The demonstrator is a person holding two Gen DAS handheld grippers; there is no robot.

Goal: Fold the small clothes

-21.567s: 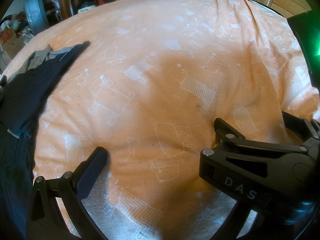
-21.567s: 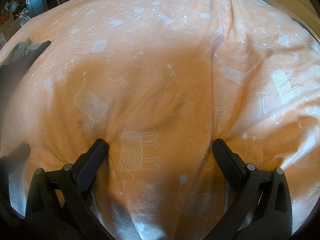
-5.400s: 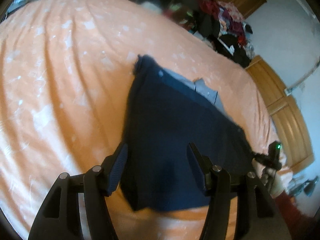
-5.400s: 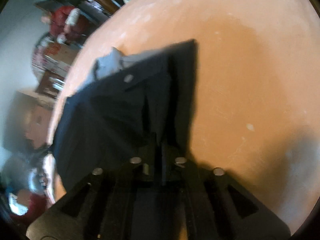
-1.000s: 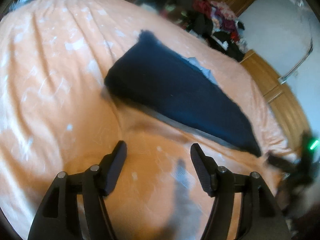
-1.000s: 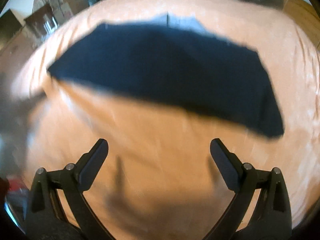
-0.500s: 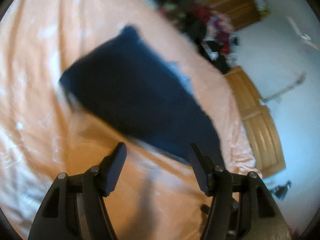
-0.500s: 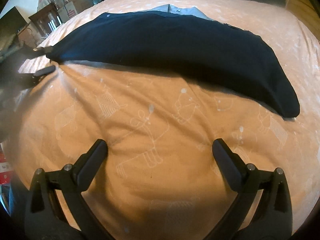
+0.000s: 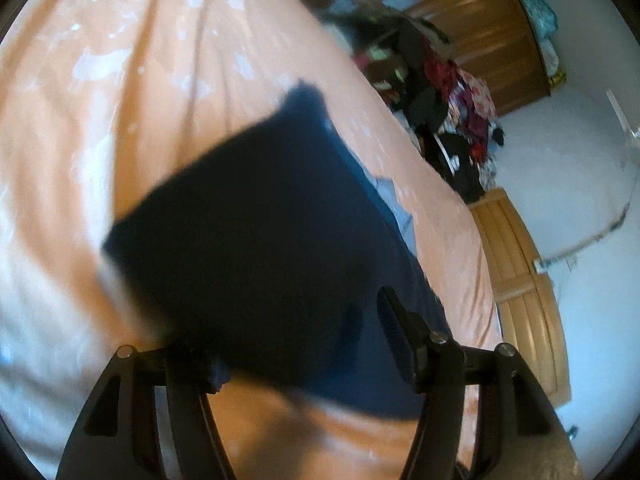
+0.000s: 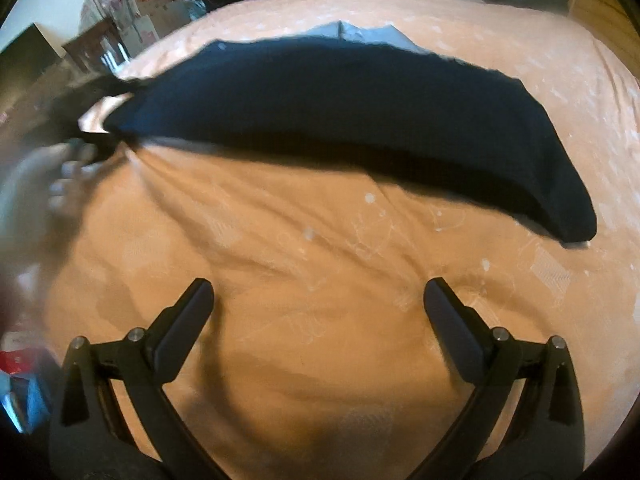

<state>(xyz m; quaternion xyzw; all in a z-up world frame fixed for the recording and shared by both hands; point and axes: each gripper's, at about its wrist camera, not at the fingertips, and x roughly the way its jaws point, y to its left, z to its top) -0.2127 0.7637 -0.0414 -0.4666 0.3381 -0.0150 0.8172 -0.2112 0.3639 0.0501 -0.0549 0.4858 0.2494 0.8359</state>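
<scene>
A dark navy garment point(image 9: 260, 240) lies folded into a long band on the orange bed sheet point(image 9: 100, 80), with a grey part point(image 9: 394, 200) showing at its far edge. My left gripper point(image 9: 300, 320) is open at the garment's near end. The cloth covers its left finger, and its right finger point(image 9: 394, 332) shows on top of the cloth. In the right wrist view the garment point(image 10: 360, 112) stretches across the far side. My right gripper point(image 10: 319, 286) is open over bare sheet point(image 10: 320, 240), well short of the cloth, holding nothing.
A blurred hand point(image 10: 52, 176) and the left tool sit at the garment's left end. A heap of clothes point(image 9: 460, 112) and wooden furniture point(image 9: 520, 280) stand beyond the bed. Boxes and clutter point(image 10: 148, 8) line the far side.
My left gripper has moved in on the garment, so the cloth's end now fills the space between its fingers and hides the left one. The right gripper has barely moved.
</scene>
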